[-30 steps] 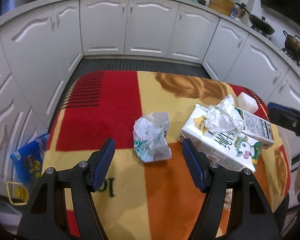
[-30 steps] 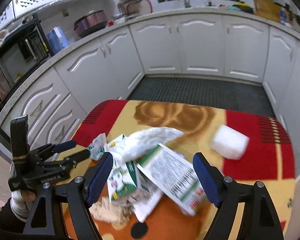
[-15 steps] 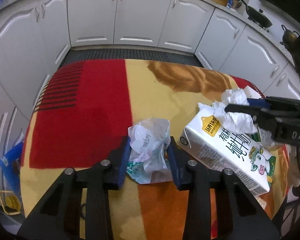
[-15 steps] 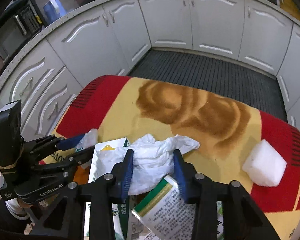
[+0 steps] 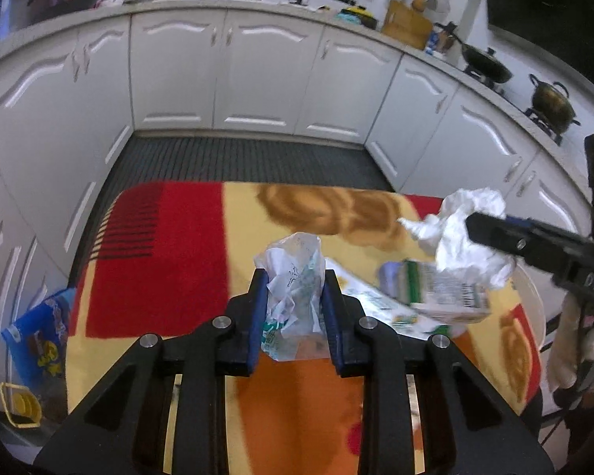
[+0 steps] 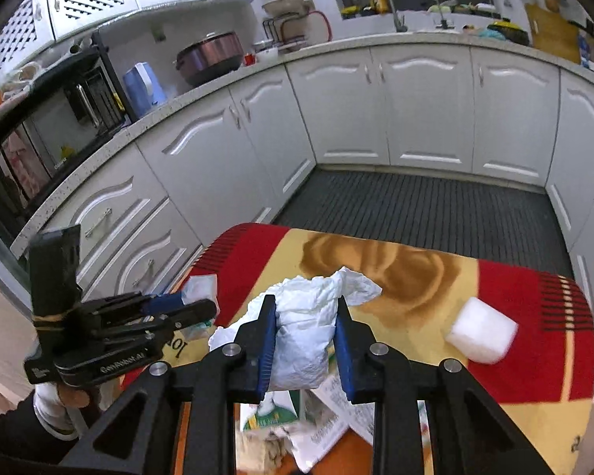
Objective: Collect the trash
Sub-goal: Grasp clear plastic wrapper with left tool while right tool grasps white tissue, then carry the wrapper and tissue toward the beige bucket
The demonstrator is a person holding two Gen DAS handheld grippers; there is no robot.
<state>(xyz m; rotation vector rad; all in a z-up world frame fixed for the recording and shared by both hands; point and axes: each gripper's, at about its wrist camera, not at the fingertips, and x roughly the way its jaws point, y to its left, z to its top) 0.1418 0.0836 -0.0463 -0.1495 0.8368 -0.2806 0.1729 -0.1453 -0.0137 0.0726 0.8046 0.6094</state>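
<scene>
The left gripper (image 5: 291,301) is clamped on a crumpled plastic wrapper (image 5: 293,277), held just above the desk (image 5: 158,253). The right gripper (image 6: 305,336) is clamped on a wad of white tissue paper (image 6: 309,328), above the milk carton (image 5: 435,293). Both loads look ready to carry off. The blue bag (image 5: 39,340) hanging off the desk's left edge lies low and left of the left gripper (likely the trash bag), so the left hand is nearer.
</scene>
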